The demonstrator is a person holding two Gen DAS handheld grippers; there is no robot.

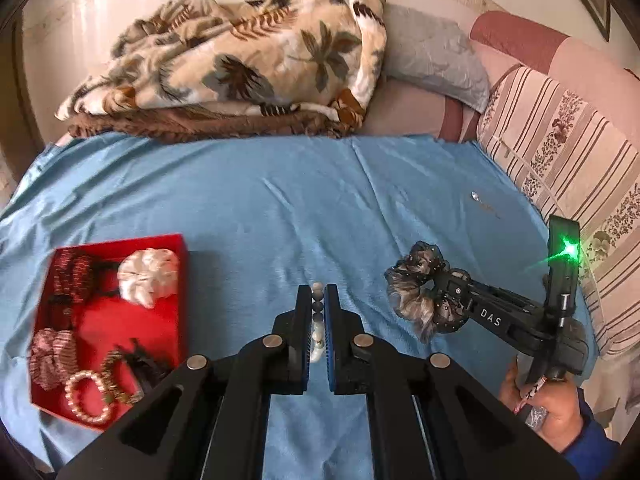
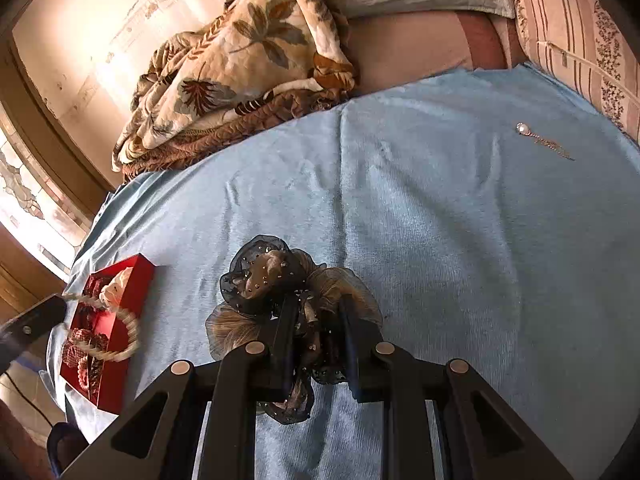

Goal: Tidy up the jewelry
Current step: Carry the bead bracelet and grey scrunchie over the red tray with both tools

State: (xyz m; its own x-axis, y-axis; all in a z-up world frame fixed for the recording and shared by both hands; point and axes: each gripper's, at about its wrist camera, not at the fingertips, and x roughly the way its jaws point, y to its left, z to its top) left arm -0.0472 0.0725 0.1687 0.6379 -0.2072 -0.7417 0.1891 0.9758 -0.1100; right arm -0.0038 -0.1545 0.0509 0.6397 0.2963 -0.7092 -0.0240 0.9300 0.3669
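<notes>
Both tools are loaded for the red box (image 1: 182, 280) at nine o'clock: the left gripper (image 1: 318, 300) pinches a pearl bracelet (image 1: 317, 320), the right gripper (image 2: 316, 320) clamps a sheer brown scrunchie (image 2: 272, 280), while a pendant necklace (image 2: 540, 140) waits at one o'clock.

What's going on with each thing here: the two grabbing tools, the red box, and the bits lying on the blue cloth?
Left tool: shut on the bead bracelet, lifted off the cloth.
Right tool: shut on the dark frilly scrunchie.
Red box: open, no lid on it, holding scrunchies and a pearl bracelet.
Pendant chain: lying loose on the blue cloth, untouched.
</notes>
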